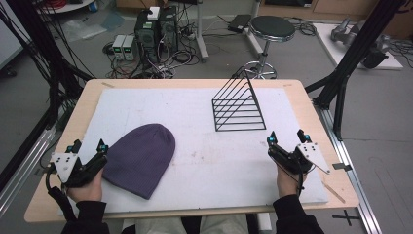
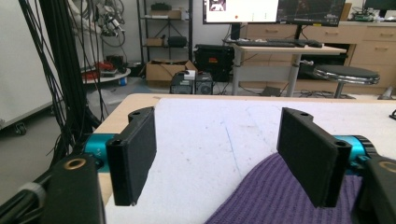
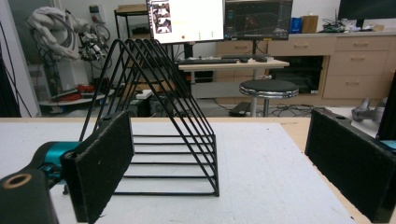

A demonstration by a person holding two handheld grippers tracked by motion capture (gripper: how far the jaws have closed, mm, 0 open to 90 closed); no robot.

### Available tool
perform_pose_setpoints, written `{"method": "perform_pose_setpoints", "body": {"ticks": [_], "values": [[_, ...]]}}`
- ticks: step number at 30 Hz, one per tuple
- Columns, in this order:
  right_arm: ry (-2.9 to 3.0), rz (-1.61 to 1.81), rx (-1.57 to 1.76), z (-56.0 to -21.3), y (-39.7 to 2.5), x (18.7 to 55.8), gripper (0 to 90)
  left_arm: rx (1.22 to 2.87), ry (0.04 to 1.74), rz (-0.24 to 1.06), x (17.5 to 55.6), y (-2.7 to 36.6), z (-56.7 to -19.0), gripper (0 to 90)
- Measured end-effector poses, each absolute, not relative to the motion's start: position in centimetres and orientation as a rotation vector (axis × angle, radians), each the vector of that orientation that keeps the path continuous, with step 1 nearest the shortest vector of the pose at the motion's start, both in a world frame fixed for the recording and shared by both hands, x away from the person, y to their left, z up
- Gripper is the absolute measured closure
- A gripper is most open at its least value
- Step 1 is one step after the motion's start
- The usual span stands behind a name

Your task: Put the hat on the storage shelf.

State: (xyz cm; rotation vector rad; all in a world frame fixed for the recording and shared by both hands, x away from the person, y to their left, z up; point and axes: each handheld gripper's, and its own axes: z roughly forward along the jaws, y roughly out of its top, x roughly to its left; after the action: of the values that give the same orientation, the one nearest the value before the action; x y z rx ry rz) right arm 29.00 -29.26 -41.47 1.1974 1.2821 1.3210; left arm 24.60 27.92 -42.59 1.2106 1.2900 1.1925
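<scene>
My left gripper (image 1: pixel 88 146) sits at the desk's near-left corner, jaws spread wide, nothing between them. In the left gripper view the same claw (image 2: pixel 224 154) shows its two black pads well apart, white mat visible through the gap.

The purple ribbed knit beanie (image 1: pixel 141 157) lies flat on the white foam mat (image 1: pixel 204 161), left half of the desk, toward the near edge. Its rounded crown points to the far side, its open brim to the near edge. The beanie's left edge is just beside my left gripper's inner jaw; in the left gripper view the knit (image 2: pixel 275 196) runs under the right-hand pad. Can't tell if it touches.

My right gripper (image 1: pixel 287 139) is near the desk's right edge, also wide open and empty; same in the right gripper view (image 3: pixel 219 163).

The black wire triangular rack (image 1: pixel 237 107) stands upright on the mat toward the far-right part of the desk, well apart from the beanie, ahead of my right gripper (image 3: pixel 159 121).
</scene>
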Motion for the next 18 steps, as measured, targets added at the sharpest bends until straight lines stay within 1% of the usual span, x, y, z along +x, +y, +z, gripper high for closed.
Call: {"method": "perform_pose_setpoints", "body": {"ticks": [18], "values": [[1.311, 1.3, 1.198, -41.76, -29.1, 29.01, 7.2, 1.212, 1.276, 1.185, 24.89, 28.04, -42.5, 27.0]]}}
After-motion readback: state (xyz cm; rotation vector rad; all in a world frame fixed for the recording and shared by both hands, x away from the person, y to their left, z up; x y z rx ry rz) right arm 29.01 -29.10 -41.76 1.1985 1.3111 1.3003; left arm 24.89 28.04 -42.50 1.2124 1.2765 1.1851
